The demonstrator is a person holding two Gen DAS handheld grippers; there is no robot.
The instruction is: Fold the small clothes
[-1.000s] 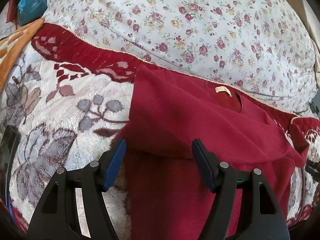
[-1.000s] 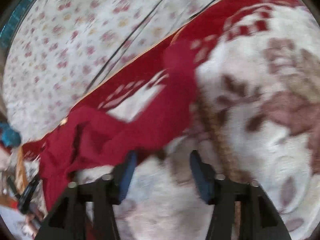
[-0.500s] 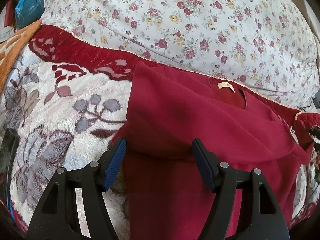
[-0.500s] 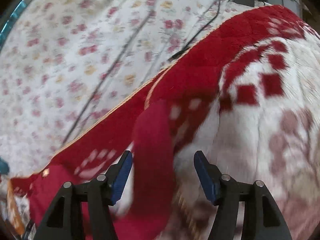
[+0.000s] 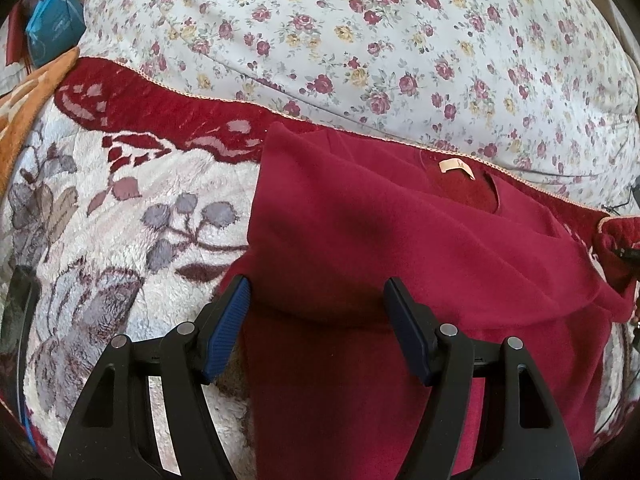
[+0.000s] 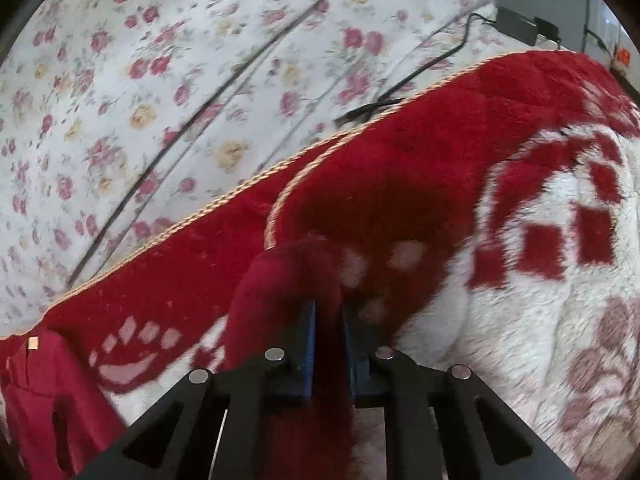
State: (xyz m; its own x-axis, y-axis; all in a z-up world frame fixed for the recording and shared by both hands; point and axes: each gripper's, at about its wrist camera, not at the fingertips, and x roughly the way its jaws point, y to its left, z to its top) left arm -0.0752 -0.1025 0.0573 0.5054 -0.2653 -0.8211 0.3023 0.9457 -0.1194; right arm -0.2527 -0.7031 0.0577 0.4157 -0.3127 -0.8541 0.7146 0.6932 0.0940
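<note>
A dark red sweater (image 5: pixel 400 248) lies on a plush blanket (image 5: pixel 120 216), neck label (image 5: pixel 456 168) toward the far side, one side folded over the body. My left gripper (image 5: pixel 316 320) is open and hovers over the fold's near edge, touching nothing that I can see. In the right wrist view my right gripper (image 6: pixel 328 320) is shut on the sweater's sleeve (image 6: pixel 280 292), which bunches up between the blue pads. The sweater's body (image 6: pixel 44 392) shows at the lower left there.
A floral quilt (image 5: pixel 360 40) lies behind the blanket. A blue bag (image 5: pixel 52 36) and an orange blanket (image 5: pixel 28 96) are at the far left. A black cable (image 6: pixel 400 84) and power adapter (image 6: pixel 516 24) lie on the quilt at the right.
My right gripper moved onto the sleeve and shut on it; it was open before. My left gripper stayed open in about the same place.
</note>
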